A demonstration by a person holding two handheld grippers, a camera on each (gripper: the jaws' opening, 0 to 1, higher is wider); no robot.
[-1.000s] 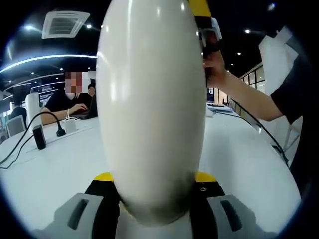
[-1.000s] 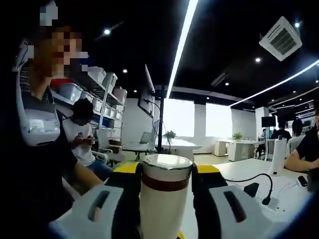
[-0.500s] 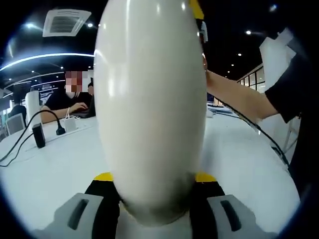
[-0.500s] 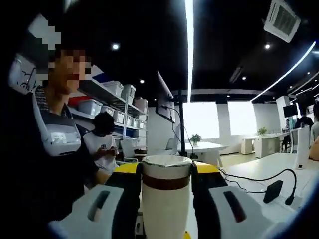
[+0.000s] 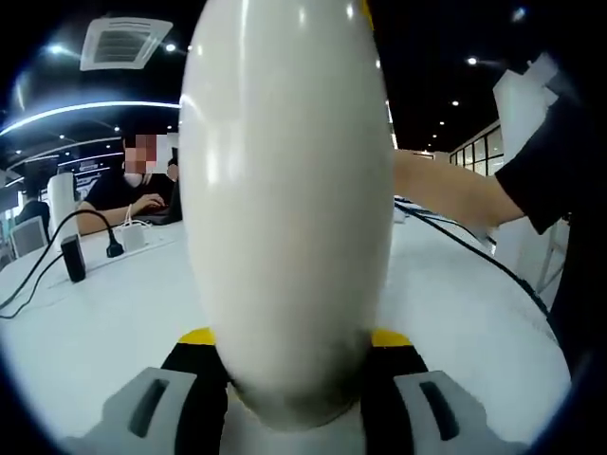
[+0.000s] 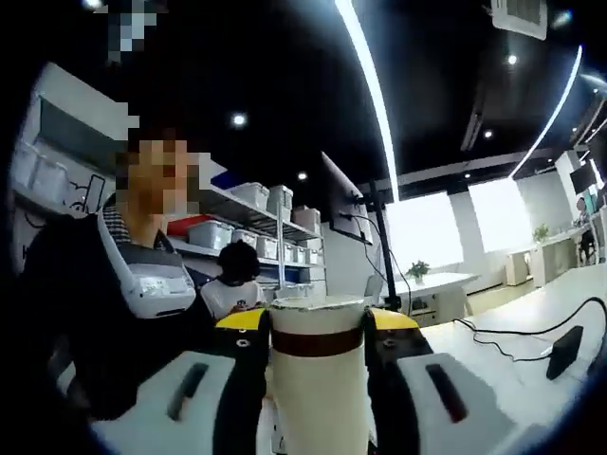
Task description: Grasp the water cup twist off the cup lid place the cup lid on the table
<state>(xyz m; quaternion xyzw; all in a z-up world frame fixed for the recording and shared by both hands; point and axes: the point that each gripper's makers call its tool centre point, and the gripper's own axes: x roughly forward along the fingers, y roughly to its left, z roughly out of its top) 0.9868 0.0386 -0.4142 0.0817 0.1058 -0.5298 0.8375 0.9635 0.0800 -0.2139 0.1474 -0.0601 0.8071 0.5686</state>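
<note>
Clutter on the white table (image 5: 114, 322) in the left gripper view comprised a black cable (image 5: 38, 261) running to a small dark adapter (image 5: 74, 259), with a seated person (image 5: 133, 194) working at the far edge. The water cup (image 5: 285, 199) stood close before the lens, its white body blocking most of the scene; the left gripper (image 5: 289, 374) was clamped on its lower part, yellow-tipped jaws touching either side. A bare forearm (image 5: 446, 190) reached in from the right behind the cup. In the right gripper view, the right gripper (image 6: 318, 327) was closed on the cup lid (image 6: 318, 322) — a brown band marked it — with shelving of storage bins (image 6: 256, 204) and a monitor on a stand (image 6: 346, 204) beyond.
</note>
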